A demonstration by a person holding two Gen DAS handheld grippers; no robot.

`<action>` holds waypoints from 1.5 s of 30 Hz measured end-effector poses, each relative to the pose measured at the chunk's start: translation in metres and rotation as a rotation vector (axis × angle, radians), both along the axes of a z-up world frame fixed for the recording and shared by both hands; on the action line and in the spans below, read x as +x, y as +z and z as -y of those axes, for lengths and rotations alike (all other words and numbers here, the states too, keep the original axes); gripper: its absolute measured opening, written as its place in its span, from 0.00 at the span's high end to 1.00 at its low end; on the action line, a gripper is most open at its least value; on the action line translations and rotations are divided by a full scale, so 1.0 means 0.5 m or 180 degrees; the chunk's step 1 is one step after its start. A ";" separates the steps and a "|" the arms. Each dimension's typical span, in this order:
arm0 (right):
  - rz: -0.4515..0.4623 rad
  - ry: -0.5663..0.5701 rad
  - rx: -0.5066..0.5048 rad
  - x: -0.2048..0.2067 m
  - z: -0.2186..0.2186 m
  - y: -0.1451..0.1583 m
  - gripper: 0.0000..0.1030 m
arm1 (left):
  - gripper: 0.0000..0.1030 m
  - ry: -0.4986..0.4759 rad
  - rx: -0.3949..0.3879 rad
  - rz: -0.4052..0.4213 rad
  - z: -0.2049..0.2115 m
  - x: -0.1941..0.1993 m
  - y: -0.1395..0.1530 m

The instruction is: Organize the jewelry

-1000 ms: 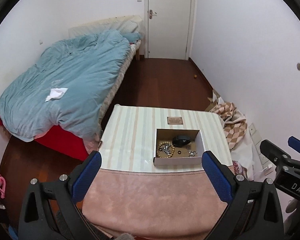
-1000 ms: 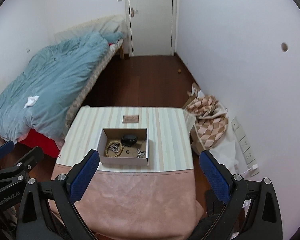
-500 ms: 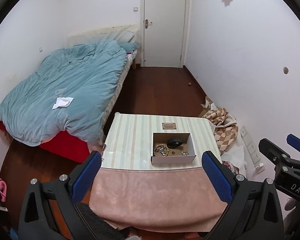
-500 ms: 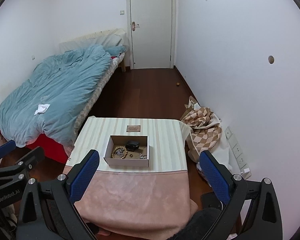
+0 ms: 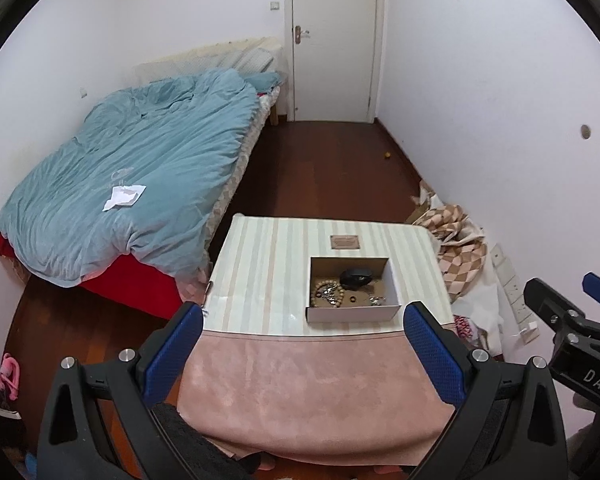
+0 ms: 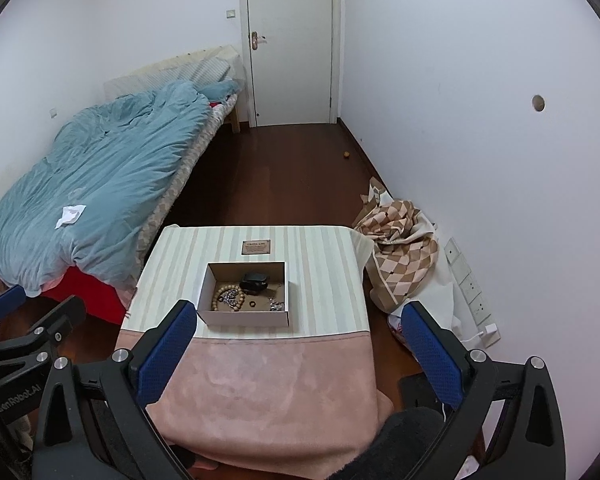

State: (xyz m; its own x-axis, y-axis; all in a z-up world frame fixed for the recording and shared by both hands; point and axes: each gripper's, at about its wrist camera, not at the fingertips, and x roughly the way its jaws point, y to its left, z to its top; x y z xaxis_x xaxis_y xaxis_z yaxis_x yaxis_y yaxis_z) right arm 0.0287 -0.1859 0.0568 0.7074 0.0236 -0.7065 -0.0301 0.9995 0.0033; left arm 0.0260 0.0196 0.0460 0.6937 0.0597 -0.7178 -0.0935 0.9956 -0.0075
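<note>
Left gripper [image 5: 302,322] is hanging wide open, holding nothing, high above the near end of the table [image 5: 260,264]. Right gripper [image 6: 300,322] is likewise spread and empty, just beside it. Compared with a second ago both are pulling up and back: the cardboard box [image 5: 352,314] is reading smaller and farther off, more floor and door are coming into view. Between half a second ago and now there is little further change. So nothing is being grasped; judging by this, the sorting is not started and a fresh approach down to the box is needed.

Box is sitting on the striped part of the table, just past the pink cloth [image 5: 312,392], open top facing up, long axis running left to right across the view, near wall facing the grippers. Inside: bead bracelet [image 6: 230,298] lying at the left with a silvery chain over it, dark object [image 6: 254,280] at the back middle, small ring [image 6: 253,304] near centre, small metal pieces [image 6: 276,304] at the right. Small brown plaque [image 6: 256,247] is lying just beyond the box, also long side left to right.
</note>
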 end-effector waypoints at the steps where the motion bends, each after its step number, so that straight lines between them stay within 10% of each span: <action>1: -0.0009 -0.0013 -0.0007 0.010 0.000 -0.006 0.00 | 0.01 0.0005 0.0005 -0.0011 0.000 0.009 -0.006; 18: -0.0409 -0.0084 -0.0100 0.163 -0.009 -0.119 0.00 | 0.01 0.0088 0.0100 -0.0371 -0.001 0.135 -0.103; 45: -0.0495 -0.0003 -0.0138 0.167 -0.017 -0.130 0.00 | 0.01 0.0059 0.0081 -0.0413 -0.010 0.133 -0.116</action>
State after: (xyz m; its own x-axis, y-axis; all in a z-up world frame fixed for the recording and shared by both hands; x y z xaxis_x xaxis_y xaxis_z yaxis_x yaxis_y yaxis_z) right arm 0.1121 -0.1774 -0.0084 0.5895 -0.0099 -0.8077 -0.0315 0.9989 -0.0352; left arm 0.0924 0.0244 -0.0119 0.5938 0.0911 -0.7995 -0.1105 0.9934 0.0311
